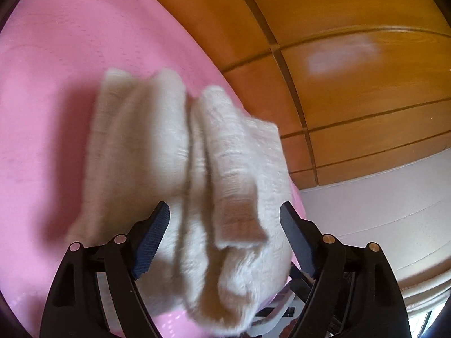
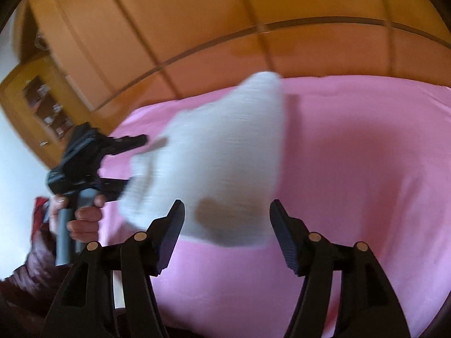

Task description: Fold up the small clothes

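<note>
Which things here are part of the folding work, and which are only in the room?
Part of the work:
- white sock
- pink bed sheet
- left gripper, open
- right gripper, open

Only in the room:
- wooden headboard
- wooden shelf unit

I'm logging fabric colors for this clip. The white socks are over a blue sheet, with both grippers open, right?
Not quite: the sheet is pink, not blue, as both wrist views show. The rest holds: the white socks are over it, and the left gripper and right gripper both have their jaws spread open.
</note>
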Demonstrator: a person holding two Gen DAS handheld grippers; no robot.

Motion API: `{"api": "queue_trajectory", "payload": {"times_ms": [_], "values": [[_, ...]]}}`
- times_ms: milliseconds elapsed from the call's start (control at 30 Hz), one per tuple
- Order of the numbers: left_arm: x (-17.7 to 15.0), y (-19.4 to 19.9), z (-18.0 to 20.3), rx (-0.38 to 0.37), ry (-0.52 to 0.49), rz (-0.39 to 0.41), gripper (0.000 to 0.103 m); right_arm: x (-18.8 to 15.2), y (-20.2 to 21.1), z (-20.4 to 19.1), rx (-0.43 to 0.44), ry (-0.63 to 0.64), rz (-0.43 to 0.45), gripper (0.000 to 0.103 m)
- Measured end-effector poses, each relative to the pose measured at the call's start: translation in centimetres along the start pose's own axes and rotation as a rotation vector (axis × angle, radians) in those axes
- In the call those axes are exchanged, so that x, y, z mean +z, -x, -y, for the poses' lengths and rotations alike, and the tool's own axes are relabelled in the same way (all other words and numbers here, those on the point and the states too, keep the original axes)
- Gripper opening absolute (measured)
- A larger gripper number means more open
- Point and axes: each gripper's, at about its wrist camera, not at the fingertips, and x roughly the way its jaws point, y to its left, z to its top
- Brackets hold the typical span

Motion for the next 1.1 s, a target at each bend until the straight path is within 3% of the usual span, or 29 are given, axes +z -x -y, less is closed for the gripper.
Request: {"api": "queue_trajectory", "payload": {"times_ms": [67, 133, 167, 267, 400, 500, 700, 733, 833, 967, 1100], "values": [[0.3, -1.0, 1.1, -0.015, -0.013, 0.000, 0.077, 0.3, -0.4, 0.5, 0.000, -0.013, 0.008, 0.062], [0.2, -1.7, 2.3, 0.021, -0.047, 0.014, 0.051, 0.7, -1.4, 0.3, -0.006, 0.003, -0.010, 0.060], [0.2, -2.0, 2.9, 0.055, -0.081, 0.017, 0.025, 0.7, -2.3, -0.2, -0.007, 0.020, -0.024, 0.057], [0.2, -1.3, 4.1, 0.116, -0.162, 0.072, 0.017, 0.6, -3.6, -1.5, -0.022, 0.058, -0.037, 0.057], [-0.4, 2.8, 6.0, 0.167, -0.270, 0.176, 0.017, 0.4, -2.4, -3.4, 0.023, 0.111, -0.015, 0.057], [-0.9, 4.8, 5.2, 0.287, -0.305, 0.230, 0.017, 0.3, -3.6, -5.2, 0.057, 0.138, -0.033, 0.057], [-1.8, 3.7, 0.7, 0.456, -0.264, 0.191, 0.020, -0.8, -8.4, -7.7, -0.017, 0.199, -0.112, 0.057], [-2.0, 3.3, 0.4, 0.467, -0.259, 0.187, 0.020, -0.8, -8.7, -7.7, -0.033, 0.204, -0.118, 0.057], [-2.3, 3.5, 1.3, 0.508, -0.270, 0.252, 0.038, -0.6, -8.1, -7.5, -0.019, 0.209, -0.125, 0.058], [-3.2, 5.9, 2.9, 0.475, -0.298, 0.349, 0.038, 1.4, -5.9, -6.3, 0.066, 0.148, -0.098, 0.060], [-4.5, 5.7, 5.2, 0.501, -0.397, 0.379, 0.038, 4.4, -5.2, -5.5, 0.040, 0.121, -0.039, 0.060]]}}
